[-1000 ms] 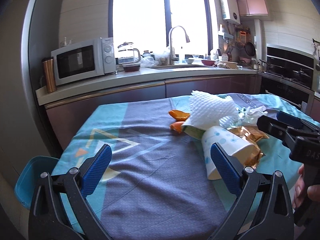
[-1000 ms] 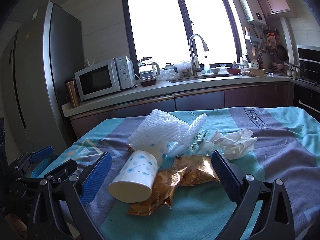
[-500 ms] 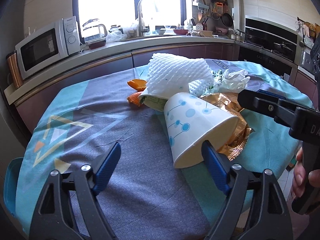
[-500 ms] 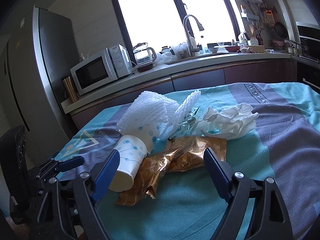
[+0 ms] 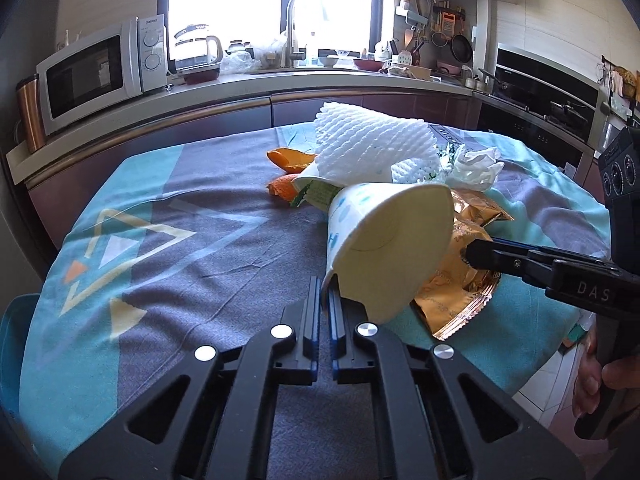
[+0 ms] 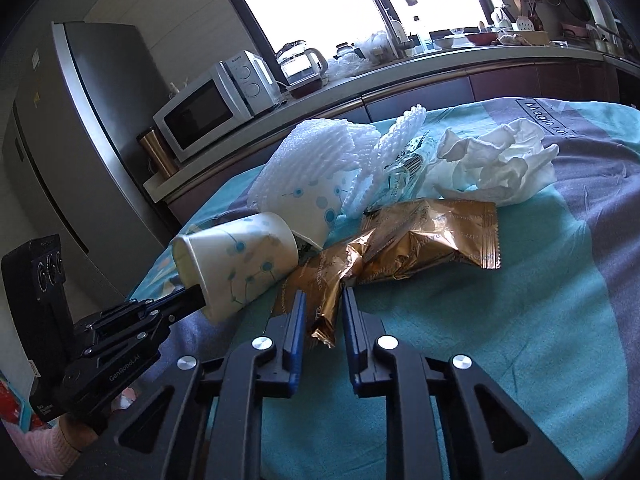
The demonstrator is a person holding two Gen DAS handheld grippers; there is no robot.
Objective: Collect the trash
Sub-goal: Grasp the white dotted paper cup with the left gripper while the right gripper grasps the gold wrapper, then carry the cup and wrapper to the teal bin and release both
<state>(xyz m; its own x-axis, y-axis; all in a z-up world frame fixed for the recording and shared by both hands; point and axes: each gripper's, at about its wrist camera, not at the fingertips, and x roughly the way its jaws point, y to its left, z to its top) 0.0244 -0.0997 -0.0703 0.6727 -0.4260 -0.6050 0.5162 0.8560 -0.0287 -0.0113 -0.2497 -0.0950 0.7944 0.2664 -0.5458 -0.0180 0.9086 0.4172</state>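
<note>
Left gripper (image 5: 325, 300): clamped on rim of paper cup (image 5: 386, 248) (lying sideways, near edge of pile) | Right gripper (image 6: 322, 320): pinching near end of gold wrapper (image 6: 404, 246) beside it | Far: foam net (image 5: 370, 144), tissue (image 6: 496, 164) | Both grips suit lifting.

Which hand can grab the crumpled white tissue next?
Neither is free now. The left gripper pinches the paper cup rim; the right gripper pinches the gold wrapper. Once emptied, probably the right: the white tissue lies on its side, just beyond the wrapper.
</note>
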